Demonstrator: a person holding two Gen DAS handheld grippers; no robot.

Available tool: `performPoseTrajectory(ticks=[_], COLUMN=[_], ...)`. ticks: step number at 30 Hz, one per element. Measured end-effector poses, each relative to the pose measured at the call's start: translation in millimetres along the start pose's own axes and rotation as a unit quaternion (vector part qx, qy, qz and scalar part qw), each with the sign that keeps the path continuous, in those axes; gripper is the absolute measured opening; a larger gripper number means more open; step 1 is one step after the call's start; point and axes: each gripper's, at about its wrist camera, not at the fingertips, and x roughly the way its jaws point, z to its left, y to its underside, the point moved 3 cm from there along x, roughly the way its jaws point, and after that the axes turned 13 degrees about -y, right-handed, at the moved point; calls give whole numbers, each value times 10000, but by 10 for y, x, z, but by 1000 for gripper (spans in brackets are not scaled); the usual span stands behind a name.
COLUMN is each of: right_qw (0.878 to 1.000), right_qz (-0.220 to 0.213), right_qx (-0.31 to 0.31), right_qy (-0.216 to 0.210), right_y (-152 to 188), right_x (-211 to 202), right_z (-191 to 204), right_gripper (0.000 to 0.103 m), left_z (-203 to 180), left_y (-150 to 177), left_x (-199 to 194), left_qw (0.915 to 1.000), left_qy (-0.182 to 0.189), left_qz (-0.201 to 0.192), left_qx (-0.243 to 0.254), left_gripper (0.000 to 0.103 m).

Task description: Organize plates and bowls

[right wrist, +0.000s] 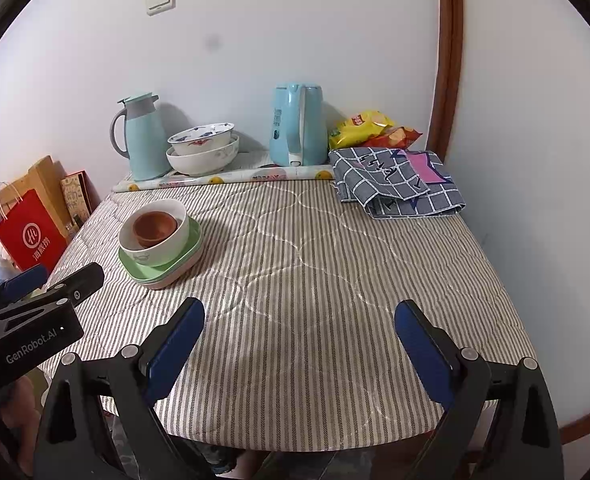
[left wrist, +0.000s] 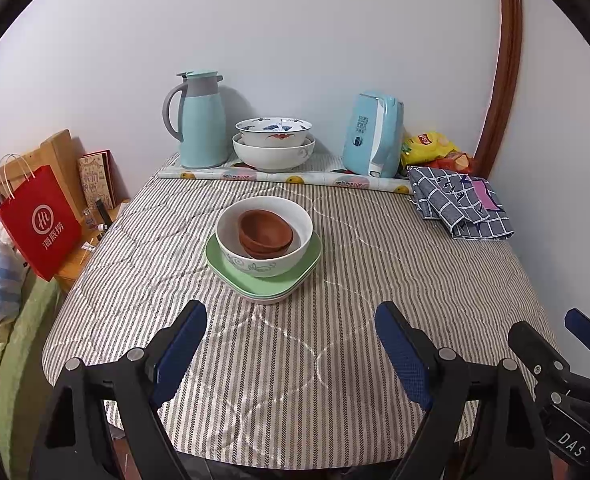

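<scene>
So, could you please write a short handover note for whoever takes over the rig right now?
Left gripper: open, empty, near the table's front edge.
Right gripper: open, empty, beside it.
Centre stack: brown bowls nested in a white bowl on green plates.
Back stack: a patterned bowl in a bigger white bowl, between the thermos and kettle.
Done: everything visible is stacked.
Left: possibly merging the stacks; otherwise nothing obvious.

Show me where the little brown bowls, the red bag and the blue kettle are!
brown bowls [left wrist: 264, 229]: left wrist view, inside of the top bowl.
red bag [left wrist: 42, 225]: left wrist view, its front, by the white logo.
blue kettle [right wrist: 295, 126]: right wrist view, middle of its body.
</scene>
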Motion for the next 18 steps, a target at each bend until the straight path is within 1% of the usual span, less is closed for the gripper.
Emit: performPoseTrajectory(ticks=[18], right_qw=[10000], right_qz=[-17], right_qx=[-5], right_qy=[-11], right_y=[-3], right_x=[-7], right_z=[16], right_gripper=[95], left_z=[30], left_y=[-13], left_x=[-15], left_qw=[10000], left_qy=[-15], left_qz=[-23], left_qx=[-8], left_gripper=[86])
